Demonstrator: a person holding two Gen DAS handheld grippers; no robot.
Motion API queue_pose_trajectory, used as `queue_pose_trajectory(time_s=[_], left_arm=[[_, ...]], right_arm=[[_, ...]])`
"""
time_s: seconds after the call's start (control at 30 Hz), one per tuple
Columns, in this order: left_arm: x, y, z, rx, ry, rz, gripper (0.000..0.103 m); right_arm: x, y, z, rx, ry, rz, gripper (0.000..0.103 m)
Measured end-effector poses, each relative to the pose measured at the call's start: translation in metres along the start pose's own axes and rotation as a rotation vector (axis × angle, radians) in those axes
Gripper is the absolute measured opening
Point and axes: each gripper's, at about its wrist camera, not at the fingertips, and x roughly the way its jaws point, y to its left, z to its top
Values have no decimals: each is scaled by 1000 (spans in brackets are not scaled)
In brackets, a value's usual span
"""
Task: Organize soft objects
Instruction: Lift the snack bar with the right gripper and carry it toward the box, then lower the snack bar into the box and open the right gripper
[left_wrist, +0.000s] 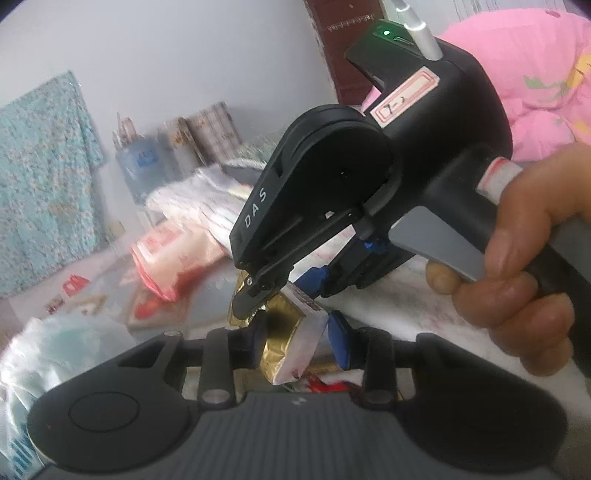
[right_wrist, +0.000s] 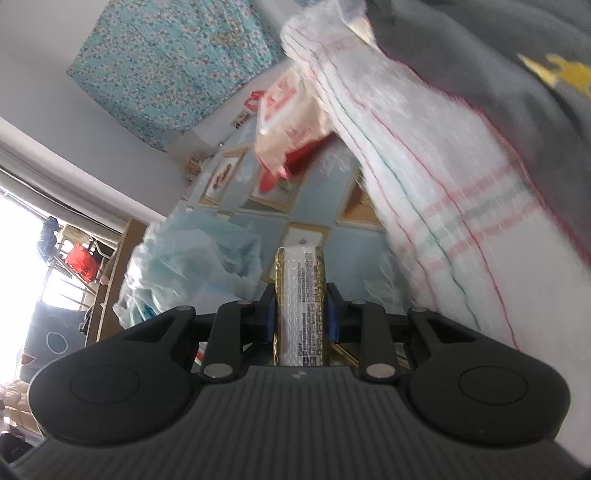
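We see both tools pinching one gold packet (left_wrist: 286, 343): left tool (left_wrist: 299, 341) at its near end, right tool (right_wrist: 300, 314) just beyond.

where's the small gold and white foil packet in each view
Left wrist view: the small gold and white foil packet sits low and centre, pinched between both grippers, the right gripper reaching in from above.
Right wrist view: the packet stands upright at lower centre between the blue pads.
Shared landmark: the pink and red plastic bag, beyond the packet in both.
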Motion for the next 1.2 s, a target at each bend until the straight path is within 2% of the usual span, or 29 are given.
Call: queue_pose_trajectory(time_s=[0.2, 0.37, 0.5, 0.63, 0.83, 0.97, 1.03, 1.2], left_arm=[[-25, 31, 15, -44, -77, 90, 37], [-64, 66, 17, -77, -146, 229, 37], [-100, 102, 10, -118, -173, 348, 38], [-137, 145, -11, -186, -151, 459, 40], [-179, 211, -57, -360, -60, 559, 40], [-204, 244, -94, -469, 14, 615, 44], [-219, 254, -113, -509, 35, 665, 44], [-259, 268, -148, -587, 67, 767, 44]], right_arm=[[-3, 55, 19, -106, -36, 54, 24], [5, 121, 25, -215, -40, 146, 24], [26, 187, 21, -313, 0, 238, 24], [65, 251, 4, -378, 94, 329, 24], [147, 335, -40, -404, 303, 410, 24], [208, 384, -76, -416, 464, 391, 24], [231, 402, -92, -438, 513, 359, 24], [289, 422, -127, -440, 642, 261, 25]])
